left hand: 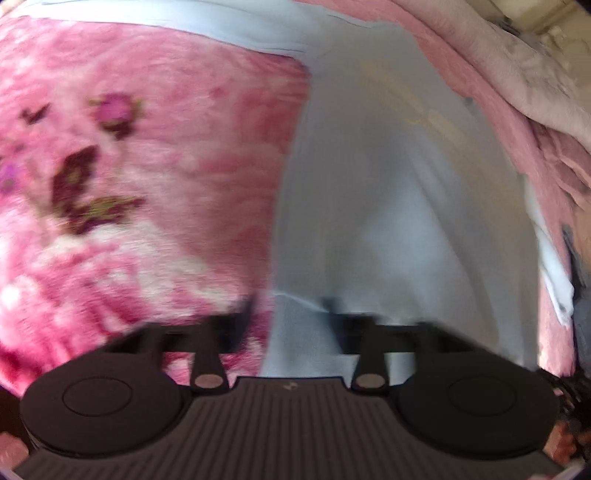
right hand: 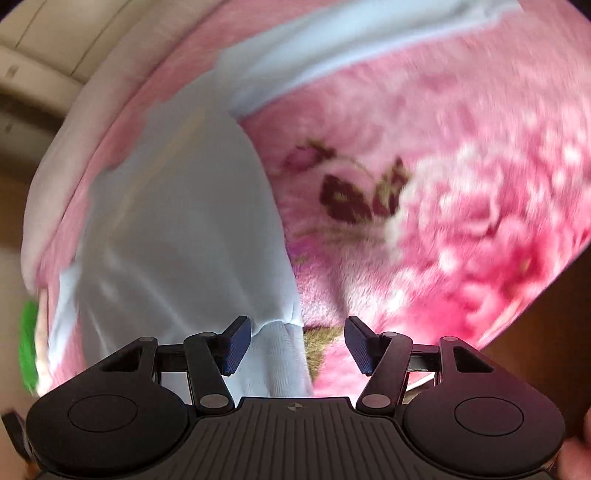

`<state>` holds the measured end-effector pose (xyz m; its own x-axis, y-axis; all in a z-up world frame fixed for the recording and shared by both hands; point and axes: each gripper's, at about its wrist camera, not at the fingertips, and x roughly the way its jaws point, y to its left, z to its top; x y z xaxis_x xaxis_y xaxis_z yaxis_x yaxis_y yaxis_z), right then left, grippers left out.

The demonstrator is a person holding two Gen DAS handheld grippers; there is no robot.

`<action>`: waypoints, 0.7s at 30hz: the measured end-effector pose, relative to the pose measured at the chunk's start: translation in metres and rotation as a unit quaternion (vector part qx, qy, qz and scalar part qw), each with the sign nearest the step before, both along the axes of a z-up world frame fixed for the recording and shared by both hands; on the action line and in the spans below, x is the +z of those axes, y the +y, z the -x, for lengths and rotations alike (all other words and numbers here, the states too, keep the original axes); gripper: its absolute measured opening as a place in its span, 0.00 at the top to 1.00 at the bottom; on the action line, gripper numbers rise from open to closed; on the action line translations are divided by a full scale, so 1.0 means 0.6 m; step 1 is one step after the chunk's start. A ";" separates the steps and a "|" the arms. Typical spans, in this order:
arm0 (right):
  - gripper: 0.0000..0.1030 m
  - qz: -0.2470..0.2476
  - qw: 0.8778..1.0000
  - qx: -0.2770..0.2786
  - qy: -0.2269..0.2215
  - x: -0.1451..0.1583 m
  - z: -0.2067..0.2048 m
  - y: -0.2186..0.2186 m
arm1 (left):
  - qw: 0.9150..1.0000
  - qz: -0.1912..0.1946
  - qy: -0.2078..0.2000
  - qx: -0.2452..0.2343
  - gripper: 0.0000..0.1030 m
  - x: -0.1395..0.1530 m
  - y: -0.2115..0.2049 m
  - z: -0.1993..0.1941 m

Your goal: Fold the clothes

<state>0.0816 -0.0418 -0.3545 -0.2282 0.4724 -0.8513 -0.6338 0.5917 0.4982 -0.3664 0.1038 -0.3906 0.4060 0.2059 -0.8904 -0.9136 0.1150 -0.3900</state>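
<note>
a fluffy pink blanket with a dark rose print is covering the bed and serving as the folding surface, and a pale blue thin-knit garment is lying flat along it in a long strip. nearest the right camera, the right tool is standing wide open with nothing pinched; the garment's ribbed corner is lying between its blue fingertips, loose, with no pad pressing on it. in the left view, blurred, the left tool is reading as fully shut at the garment's near edge, though the fingertips are too smeared to show whether cloth is really caught.

the risk, as i judge it: if the left tool is lifting on a thin pinch, the knit is likely to slip out, or the plush blanket is coming up with it, and the unheld right corner is dragging the fold askew.

farther off, the garment's blue band is stretching across the blanket. beyond the bed edge, a cream panelled wall is showing.
</note>
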 end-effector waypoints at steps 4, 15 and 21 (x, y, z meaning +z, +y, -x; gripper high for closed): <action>0.82 0.017 0.999 0.023 -0.045 0.005 0.029 0.025 | 0.998 -0.053 -0.005 -0.018 0.98 0.040 -0.013 0.003; 0.56 0.086 0.976 0.145 -0.140 0.016 0.086 0.064 | 0.996 -0.003 0.079 -0.028 0.85 0.025 -0.025 0.032; 0.51 0.100 0.959 0.153 -0.215 0.083 0.054 0.111 | 0.990 -0.029 0.106 -0.092 0.82 0.087 0.051 0.037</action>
<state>0.0494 0.0250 -0.3045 0.0622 0.2566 -0.9645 -0.9148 0.4010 0.0476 -0.3889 0.1343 -0.3385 0.2463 0.1982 -0.9487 -0.9356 0.3039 -0.1794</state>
